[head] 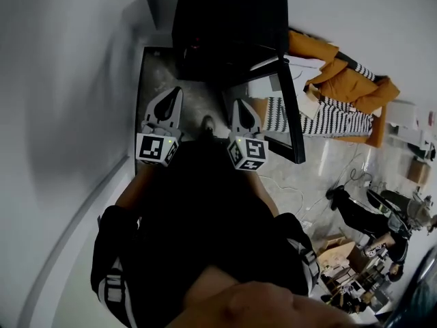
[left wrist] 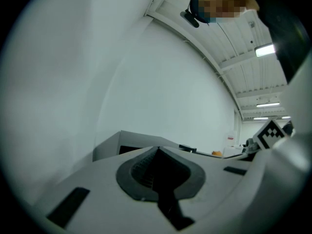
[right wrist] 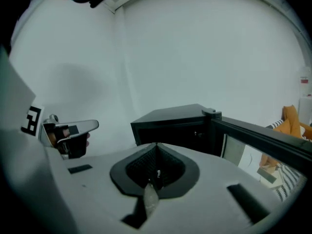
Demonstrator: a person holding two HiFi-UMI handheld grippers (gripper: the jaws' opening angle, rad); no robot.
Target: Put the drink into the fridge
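Left tool (head: 175, 96), right tool (head: 237, 108): jaws together, nothing held; fridge (head: 225, 26) just ahead, door (head: 292, 108) open.

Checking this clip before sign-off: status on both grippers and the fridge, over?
Left gripper shut, empty. Right gripper shut, empty. No drink in view. Small black fridge ahead, glass door open, nothing seen blocking it.

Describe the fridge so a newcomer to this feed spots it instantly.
Start at the big white wall ahead. At its foot stands the fridge, a squat black box with its door swung open to the right. Beside the orange garment and striped cloth on the floor, it is the only dark, hard-edged cabinet.
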